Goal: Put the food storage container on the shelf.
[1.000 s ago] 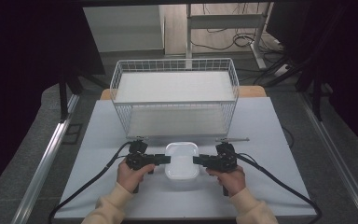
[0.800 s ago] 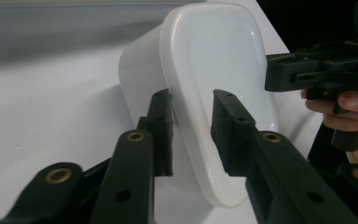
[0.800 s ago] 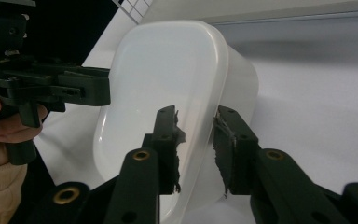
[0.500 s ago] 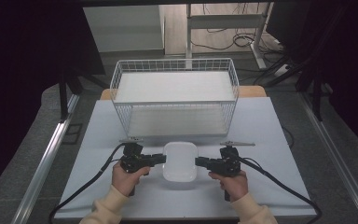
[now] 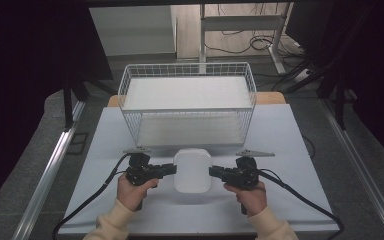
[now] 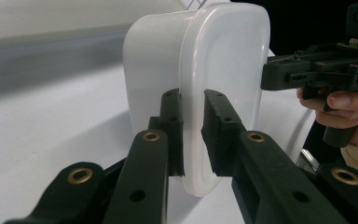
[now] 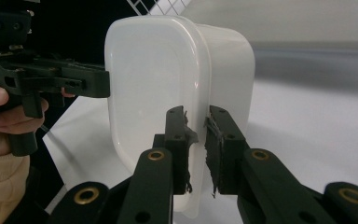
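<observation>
Pinching the white container's (image 5: 192, 170) rim from opposite sides, left gripper (image 6: 192, 135) and right gripper (image 7: 196, 149) jaws nearly closed.

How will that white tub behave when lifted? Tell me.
The tub is thin translucent plastic and probably light. Both grippers' jaws pinch only its protruding rim, which may flex. Its glossy surface could slip, so it might sag or twist unless both sides rise together.

We take this for a lab: dark curtains (image 5: 25, 55) around a white table (image 5: 290, 130), loose floor cables (image 5: 250, 42).
</observation>
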### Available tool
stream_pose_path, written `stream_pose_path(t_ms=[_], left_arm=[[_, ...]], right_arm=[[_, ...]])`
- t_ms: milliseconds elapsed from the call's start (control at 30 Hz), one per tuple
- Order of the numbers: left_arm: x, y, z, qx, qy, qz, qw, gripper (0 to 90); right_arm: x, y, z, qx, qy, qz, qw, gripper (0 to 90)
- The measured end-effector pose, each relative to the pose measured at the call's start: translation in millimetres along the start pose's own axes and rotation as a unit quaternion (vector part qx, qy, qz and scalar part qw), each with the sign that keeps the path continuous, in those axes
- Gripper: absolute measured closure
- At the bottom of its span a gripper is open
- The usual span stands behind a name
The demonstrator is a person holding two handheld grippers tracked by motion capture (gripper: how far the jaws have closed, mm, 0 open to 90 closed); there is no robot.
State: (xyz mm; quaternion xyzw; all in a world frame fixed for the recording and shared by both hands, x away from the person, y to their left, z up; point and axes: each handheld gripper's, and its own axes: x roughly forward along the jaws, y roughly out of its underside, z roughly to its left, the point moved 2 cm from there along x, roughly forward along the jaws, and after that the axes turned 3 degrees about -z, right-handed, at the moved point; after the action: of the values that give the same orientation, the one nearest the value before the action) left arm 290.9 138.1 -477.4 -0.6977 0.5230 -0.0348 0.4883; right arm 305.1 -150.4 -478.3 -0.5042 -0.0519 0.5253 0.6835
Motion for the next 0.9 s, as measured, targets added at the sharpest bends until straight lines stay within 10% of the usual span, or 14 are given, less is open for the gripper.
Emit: stream_pose_path(t_ms=[900], left_arm=[[-23.5, -30.6, -25.9, 0.058, -0.008, -0.047, 0.9972, 79.4]], right_arm=[[-24.0, -32.3, 23.2, -0.073, -0.014, -0.053, 0.9958, 79.7]])
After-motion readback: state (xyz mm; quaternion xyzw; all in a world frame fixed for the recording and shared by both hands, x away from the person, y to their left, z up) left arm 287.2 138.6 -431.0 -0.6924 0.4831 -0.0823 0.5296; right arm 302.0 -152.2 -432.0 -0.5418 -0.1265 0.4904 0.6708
